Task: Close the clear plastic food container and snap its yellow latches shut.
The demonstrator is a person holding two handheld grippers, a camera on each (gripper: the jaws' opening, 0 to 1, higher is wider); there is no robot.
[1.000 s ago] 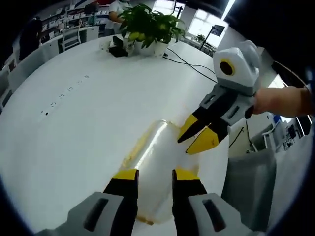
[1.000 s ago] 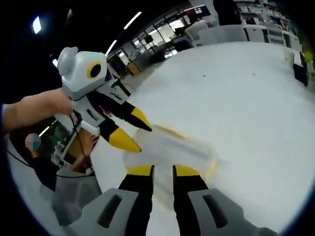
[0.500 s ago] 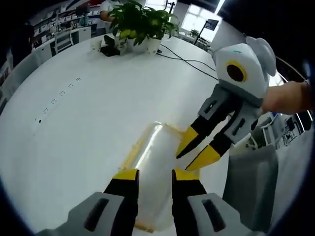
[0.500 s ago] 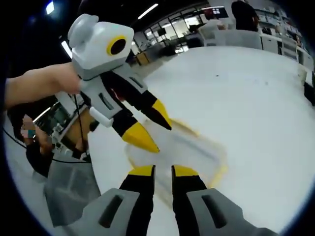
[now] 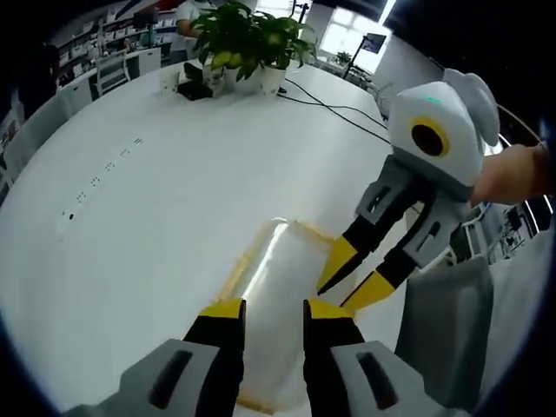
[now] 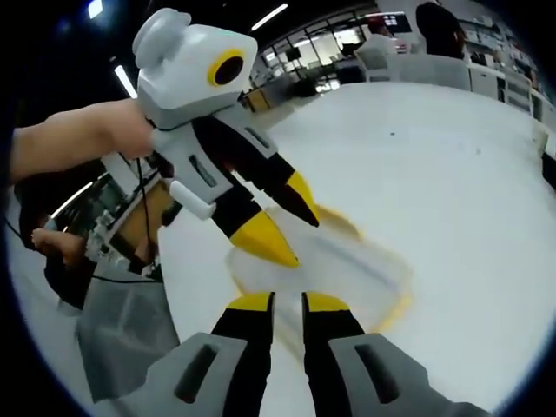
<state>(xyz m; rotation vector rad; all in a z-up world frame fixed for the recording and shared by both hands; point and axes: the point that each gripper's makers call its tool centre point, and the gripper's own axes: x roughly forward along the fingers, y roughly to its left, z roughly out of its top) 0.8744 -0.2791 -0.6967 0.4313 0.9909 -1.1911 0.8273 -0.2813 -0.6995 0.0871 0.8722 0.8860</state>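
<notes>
While both grippers' jaws stand apart, the clear, yellow-edged container [image 5: 276,295] lies flat on the glossy white table [image 5: 156,200].

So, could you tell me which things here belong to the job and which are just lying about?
For the job:
container, clear, yellow-edged
left gripper
right gripper

Lying about:
potted plants
black cable
grey chair
</notes>
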